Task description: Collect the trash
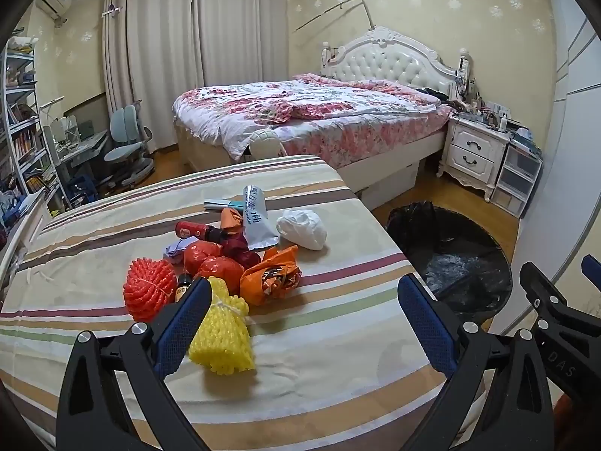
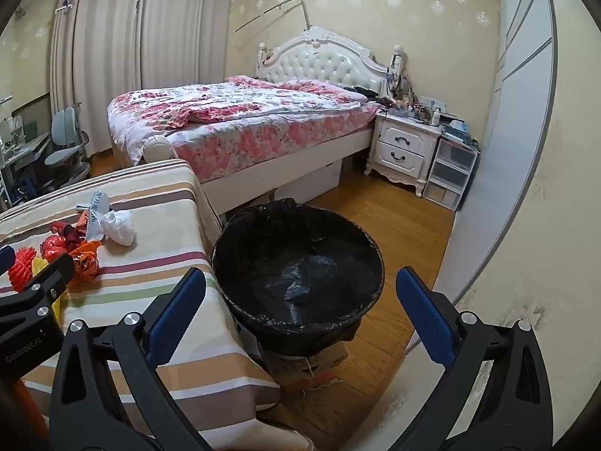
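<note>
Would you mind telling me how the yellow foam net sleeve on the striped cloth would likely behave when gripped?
The yellow foam net sleeve looks soft and airy, so it would probably squash between the pads. It seems very light. Its tied, bunched middle suggests it may flop rather than roll.

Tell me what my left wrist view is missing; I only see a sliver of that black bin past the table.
Observer: The black-lined bin sits on a cardboard box beside the striped table.
Operator: Report what's in it.
Observer: Only the crumpled liner shows inside; no trash visible.
Operator: Give me the right tongs.
Observer: The right tongs are open and empty, aimed toward the bin.
Operator: And my left tongs, seen from there.
Observer: One arm of the left tongs pokes in near the red foam net.
</note>
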A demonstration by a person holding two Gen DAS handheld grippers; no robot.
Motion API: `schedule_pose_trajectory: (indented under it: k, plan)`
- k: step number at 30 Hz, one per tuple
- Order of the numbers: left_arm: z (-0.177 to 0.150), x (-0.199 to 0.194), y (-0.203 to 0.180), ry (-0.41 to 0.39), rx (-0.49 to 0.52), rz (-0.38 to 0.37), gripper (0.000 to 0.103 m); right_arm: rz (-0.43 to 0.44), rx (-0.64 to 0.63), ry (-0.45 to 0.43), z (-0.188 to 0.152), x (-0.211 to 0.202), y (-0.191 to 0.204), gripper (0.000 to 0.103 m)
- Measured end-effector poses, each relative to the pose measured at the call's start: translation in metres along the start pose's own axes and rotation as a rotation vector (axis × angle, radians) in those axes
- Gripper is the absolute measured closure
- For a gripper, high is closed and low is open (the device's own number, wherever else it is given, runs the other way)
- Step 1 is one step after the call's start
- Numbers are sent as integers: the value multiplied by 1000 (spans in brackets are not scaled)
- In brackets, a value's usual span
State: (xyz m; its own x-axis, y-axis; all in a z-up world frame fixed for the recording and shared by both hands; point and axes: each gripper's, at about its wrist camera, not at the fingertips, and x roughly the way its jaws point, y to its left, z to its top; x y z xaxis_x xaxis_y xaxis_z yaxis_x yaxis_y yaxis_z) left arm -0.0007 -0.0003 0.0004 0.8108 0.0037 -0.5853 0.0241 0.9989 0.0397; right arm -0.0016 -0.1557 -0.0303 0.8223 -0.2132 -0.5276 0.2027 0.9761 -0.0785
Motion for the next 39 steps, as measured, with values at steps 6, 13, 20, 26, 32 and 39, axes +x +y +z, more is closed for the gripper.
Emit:
schedule_pose_trajectory:
  k: [6, 13, 20, 26, 32, 39]
  plan:
    - [-1, -3, 0, 2, -1, -10, 6, 0, 0, 1, 0, 0, -1, 4]
    - [0, 2, 3, 5, -7, -8, 6, 3, 0, -2, 0, -3, -4, 4]
    - [0, 1, 1, 3, -7, -5, 6, 0, -2, 6, -1, 1, -2, 4]
    - [-1, 1, -1, 9, -6, -6, 6, -1, -2, 7, -2, 1, -2, 4]
    - [-1, 1, -2, 8, -6, -5, 6, 0, -1, 10, -3, 2, -2, 4]
    - [-1, 1, -2, 7, -5, -4, 6, 0, -1, 11, -3, 3, -3, 4]
